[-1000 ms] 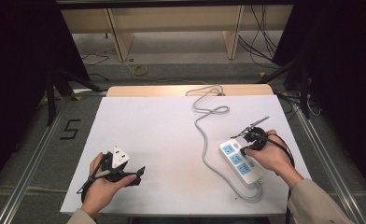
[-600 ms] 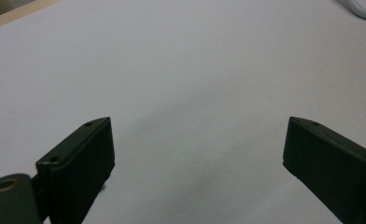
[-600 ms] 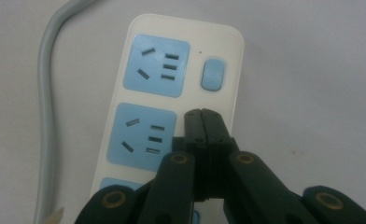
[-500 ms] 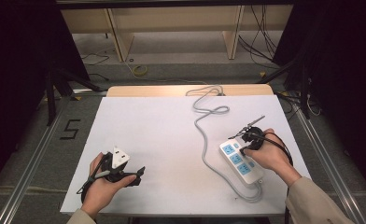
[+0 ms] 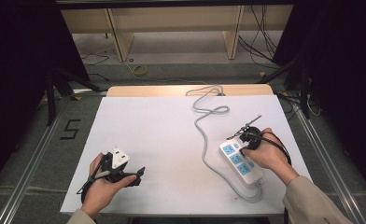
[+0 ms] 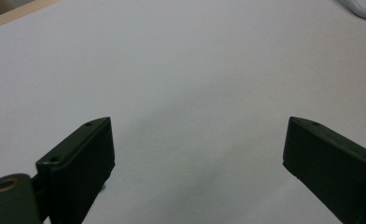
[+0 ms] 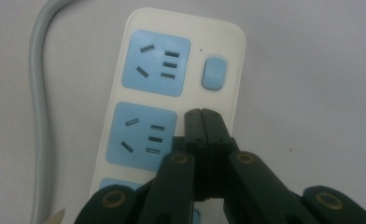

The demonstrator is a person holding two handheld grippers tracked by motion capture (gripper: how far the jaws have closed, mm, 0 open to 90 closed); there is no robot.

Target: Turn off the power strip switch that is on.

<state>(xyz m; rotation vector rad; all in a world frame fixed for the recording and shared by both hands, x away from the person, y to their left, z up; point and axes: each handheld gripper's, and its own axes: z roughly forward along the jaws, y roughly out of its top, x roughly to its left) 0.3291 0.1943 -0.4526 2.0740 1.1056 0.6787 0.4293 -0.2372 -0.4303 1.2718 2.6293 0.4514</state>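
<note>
A white power strip (image 5: 239,162) with blue sockets lies at the right of the white table, and its grey cable (image 5: 200,122) snakes toward the far edge. My right gripper (image 5: 243,145) is held over the strip's far half. In the right gripper view its jaws are shut with nothing between them, and the right gripper (image 7: 203,116) points at the power strip (image 7: 144,28) beside the middle socket (image 7: 141,135), just below the blue switch (image 7: 214,72). I cannot tell whether it touches. My left gripper (image 5: 137,175) rests at the front left. The left gripper (image 6: 197,135) stands wide open over bare table.
The white tabletop (image 5: 162,130) spreads between the two hands. A loop of the grey cable (image 6: 363,9) shows at the top right of the left gripper view. Shelving and loose cables (image 5: 139,70) lie on the floor beyond the table.
</note>
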